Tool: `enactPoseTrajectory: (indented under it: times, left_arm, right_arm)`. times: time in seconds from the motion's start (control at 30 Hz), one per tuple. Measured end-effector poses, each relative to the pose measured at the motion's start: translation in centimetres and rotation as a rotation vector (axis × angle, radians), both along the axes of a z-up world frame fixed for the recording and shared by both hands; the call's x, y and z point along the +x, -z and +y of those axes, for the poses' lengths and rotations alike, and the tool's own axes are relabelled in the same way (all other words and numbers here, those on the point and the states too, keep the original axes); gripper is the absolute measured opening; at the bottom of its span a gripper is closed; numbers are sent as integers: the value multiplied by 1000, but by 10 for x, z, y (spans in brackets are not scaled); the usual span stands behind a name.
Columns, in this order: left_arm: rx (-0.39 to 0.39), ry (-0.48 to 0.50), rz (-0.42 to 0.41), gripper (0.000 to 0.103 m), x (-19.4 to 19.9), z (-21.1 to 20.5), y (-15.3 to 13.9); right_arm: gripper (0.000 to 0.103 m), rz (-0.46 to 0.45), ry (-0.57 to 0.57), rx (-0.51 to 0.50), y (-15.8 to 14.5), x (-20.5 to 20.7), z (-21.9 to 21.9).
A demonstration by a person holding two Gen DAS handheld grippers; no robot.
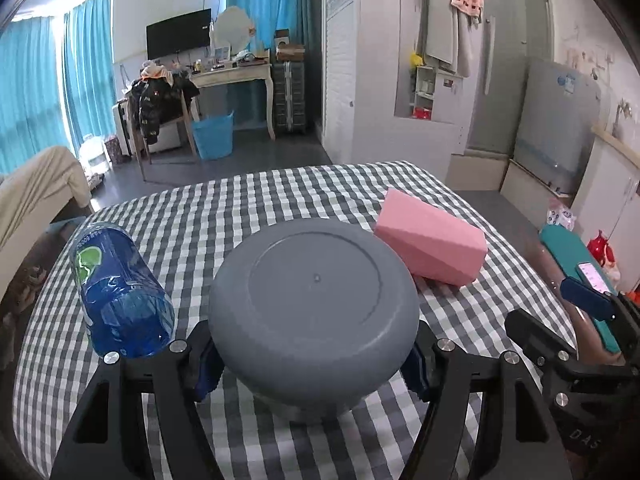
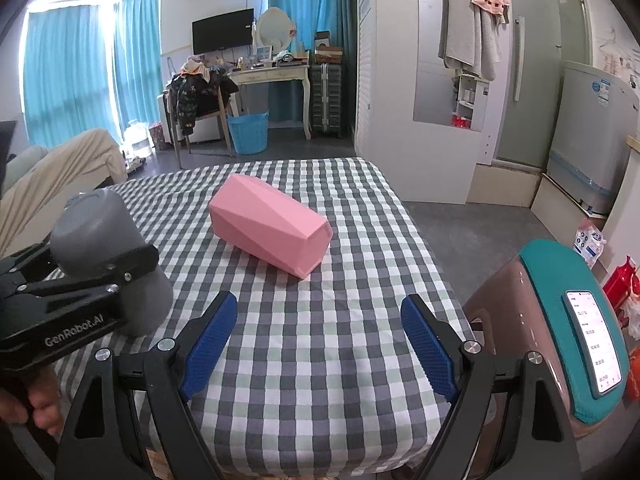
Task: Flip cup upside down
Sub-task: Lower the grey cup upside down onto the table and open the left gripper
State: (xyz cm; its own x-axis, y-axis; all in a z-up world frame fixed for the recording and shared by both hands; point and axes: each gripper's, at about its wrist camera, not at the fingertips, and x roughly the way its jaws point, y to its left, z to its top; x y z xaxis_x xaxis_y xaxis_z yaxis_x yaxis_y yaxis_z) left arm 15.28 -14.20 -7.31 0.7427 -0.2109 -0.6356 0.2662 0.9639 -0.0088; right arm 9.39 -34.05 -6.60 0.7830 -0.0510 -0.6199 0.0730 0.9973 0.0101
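The grey cup (image 1: 314,312) sat clamped between the blue pads of the left gripper (image 1: 314,364), its flat base turned toward that gripper's camera and filling the space straight ahead of the fingers. In the right wrist view the same cup (image 2: 100,256) appeared off to the left of the right gripper (image 2: 318,344), tilted, with the black finger of the left gripper (image 2: 120,268) wrapped across its body and its wider end down near the checkered tablecloth (image 2: 312,380); whether that end touched the cloth could not be told. The right gripper was released, its blue pads (image 2: 210,344) spread wide apart with only cloth between them. A pink faceted cup (image 2: 272,224) lay on its side ahead of the right gripper and slightly left, well apart from its fingers; from the left gripper it (image 1: 432,246) lay beyond the grey cup and to the right. A blue plastic bottle (image 1: 120,292) lay on the cloth (image 1: 248,208) just left of the left gripper's finger. To the right of the right gripper stood a brown stool with a teal top (image 2: 560,320) carrying a phone (image 2: 592,340) with a lit screen.
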Motion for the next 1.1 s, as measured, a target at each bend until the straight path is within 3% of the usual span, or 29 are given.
enactPoseTrajectory:
  times: [0.17, 0.27, 0.5, 0.73, 0.93, 1.1]
  left_arm:
    - [-14, 14, 13, 75, 3, 2, 2]
    - [-9, 6, 37, 87, 5, 4, 5]
    - [-16, -14, -71, 88, -9, 4, -23]
    - [-61, -5, -204, 88, -32, 7, -79]
    - [-111, -36, -333, 91, -77, 39, -120]
    - [-135, -110, -400, 93, -112, 73, -130]
  right_arm:
    - [84, 12, 1, 0, 3, 7, 2]
    - [84, 11, -1, -3, 3, 8, 4]
    - [84, -3, 2, -15, -4, -1, 6]
    - [84, -68, 0, -41, -34, -28, 12]
    - [84, -135, -19, -42, -60, -55, 21]
    - [84, -185, -68, -22, -69, -71, 37]
